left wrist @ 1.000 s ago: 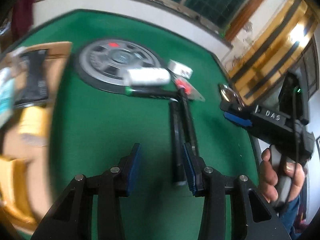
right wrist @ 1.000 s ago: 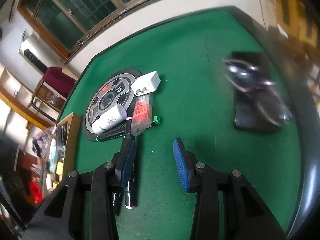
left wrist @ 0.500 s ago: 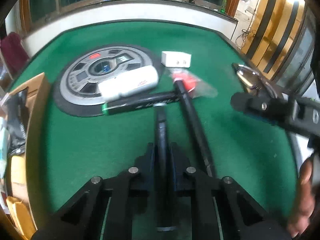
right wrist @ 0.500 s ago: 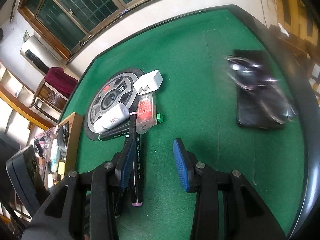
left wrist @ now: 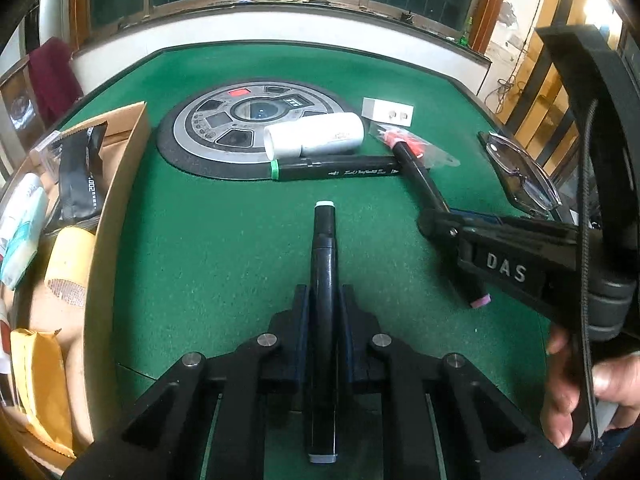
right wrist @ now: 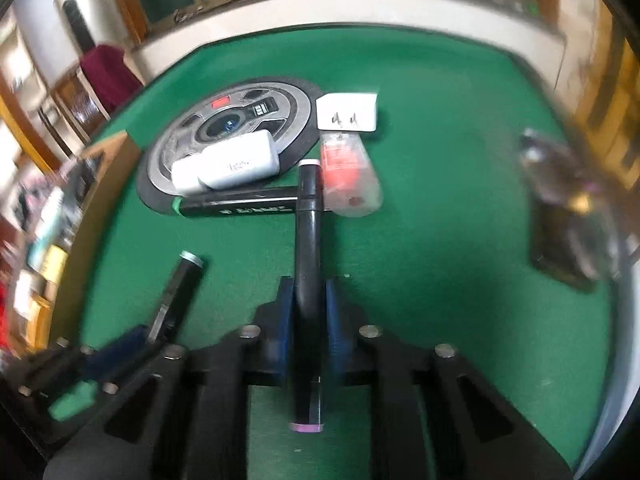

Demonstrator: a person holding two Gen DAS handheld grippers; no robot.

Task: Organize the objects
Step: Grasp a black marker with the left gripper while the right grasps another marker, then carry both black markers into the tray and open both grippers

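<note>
In the left wrist view my left gripper (left wrist: 324, 300) is shut on a black marker with grey caps (left wrist: 325, 248), which points away over the green table (left wrist: 208, 240). My right gripper (right wrist: 307, 304) has its jaws closing, and the blue pads press on a black marker with pink caps (right wrist: 307, 232). The left view shows that right gripper (left wrist: 440, 222) on the same pink-capped marker (left wrist: 424, 178), held by a hand. In the right view, the left gripper (right wrist: 120, 346) and its marker (right wrist: 180, 284) are blurred at lower left. A third black marker with a green end (left wrist: 332, 168) lies crosswise.
A white cylinder case (left wrist: 316, 138) rests on a round grey control panel (left wrist: 216, 120). Beside them lie a white adapter (left wrist: 386, 112) and a red item in a clear packet (left wrist: 416, 148). Glasses (left wrist: 520, 176) lie at the right edge. A cardboard box (left wrist: 116, 208) of packets stands on the left.
The left gripper shut on the grey-capped marker first. The right gripper rolled, lined up with the pink-capped marker and closed on it.
</note>
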